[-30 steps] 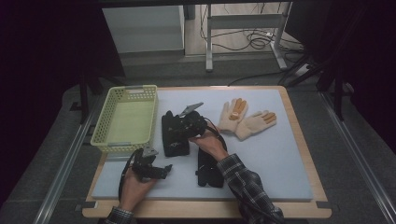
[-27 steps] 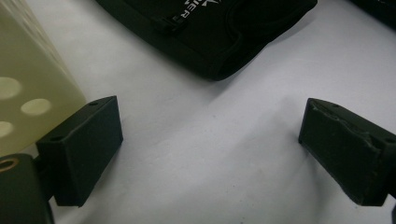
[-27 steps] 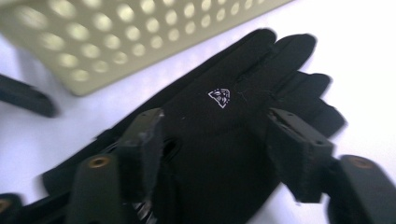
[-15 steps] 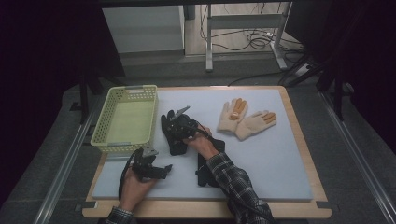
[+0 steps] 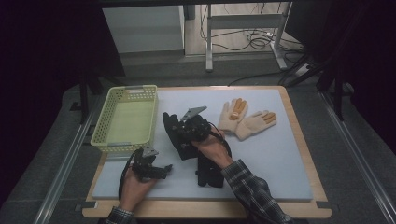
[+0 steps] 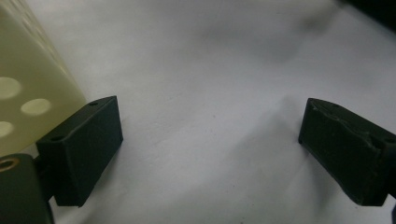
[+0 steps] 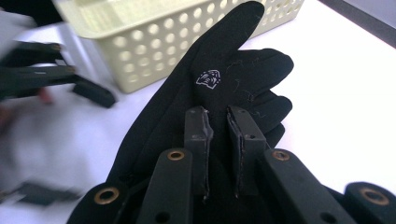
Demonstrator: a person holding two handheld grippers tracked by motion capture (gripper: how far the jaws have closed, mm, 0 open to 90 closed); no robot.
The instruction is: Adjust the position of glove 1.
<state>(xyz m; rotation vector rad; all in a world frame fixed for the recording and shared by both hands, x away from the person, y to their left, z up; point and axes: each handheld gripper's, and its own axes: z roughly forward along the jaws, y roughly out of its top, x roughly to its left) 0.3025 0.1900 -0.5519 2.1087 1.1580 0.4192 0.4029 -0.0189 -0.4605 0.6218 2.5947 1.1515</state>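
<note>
Dark surroundings frame a pale grey mat laid on a wooden-edged table, with cables and metal legs seen on the floor beyond. At the mat's left edge a pale yellow perforated plastic basket is set. Toward the far right of the mat, a pair of cream knitted gloves with orange fingertips is laid flat, the two just beside each other.

Near the middle of the mat, a black fabric glove with a small white emblem is gripped by the right gripper. Its jaws have just been closing and are now drawn close together on the glove's fabric, a fold of it being pinched between the pads. In the right gripper view the glove is seen lifted off the mat, its fingers pointed toward the basket. A second black glove is left flat on the mat, just beneath the person's right forearm.

The left gripper is held low at the near left of the mat, close to the basket's near corner. Its jaws are spread wide, with bare mat between them.
</note>
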